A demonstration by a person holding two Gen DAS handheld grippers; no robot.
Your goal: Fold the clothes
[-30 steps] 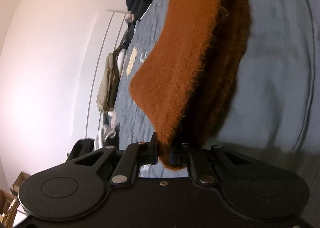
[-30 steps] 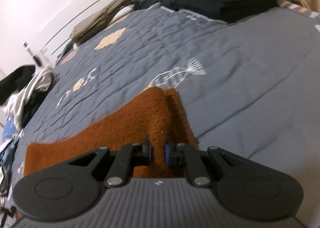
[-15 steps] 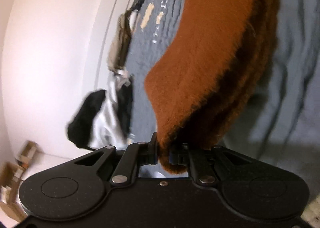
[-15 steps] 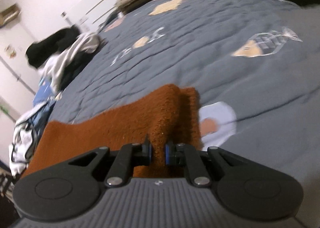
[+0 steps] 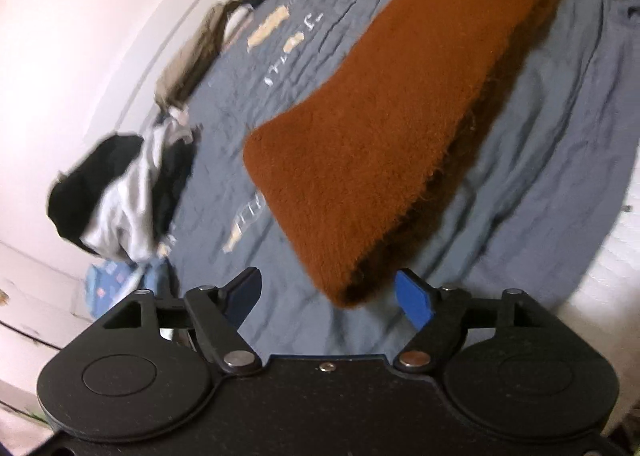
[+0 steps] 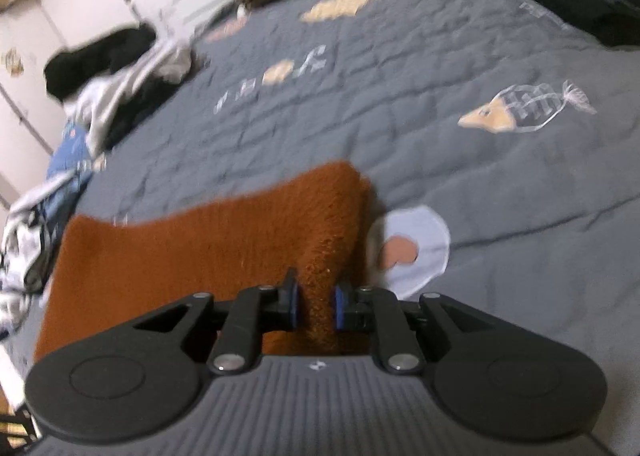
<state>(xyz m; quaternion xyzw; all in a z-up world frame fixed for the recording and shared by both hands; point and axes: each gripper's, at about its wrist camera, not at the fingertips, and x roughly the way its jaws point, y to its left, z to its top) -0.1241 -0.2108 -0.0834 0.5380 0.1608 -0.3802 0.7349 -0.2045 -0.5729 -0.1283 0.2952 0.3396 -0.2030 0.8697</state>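
Left tool opening, clear of rust sweater; right tool loosening, sweater between pads. Risk: fold slumps unevenly onto bed.

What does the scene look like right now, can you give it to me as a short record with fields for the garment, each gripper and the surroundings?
garment: fuzzy rust-brown knitted garment, folded in layers, on the grey quilted bedspread
left gripper: left gripper, jaws opening and wide apart, the garment's corner between them but untouched by the pads
right gripper: right gripper, jaws opening, a ridge of the garment between its blue pads, which still look in contact
surroundings: loose heap of black and white clothes by the wall
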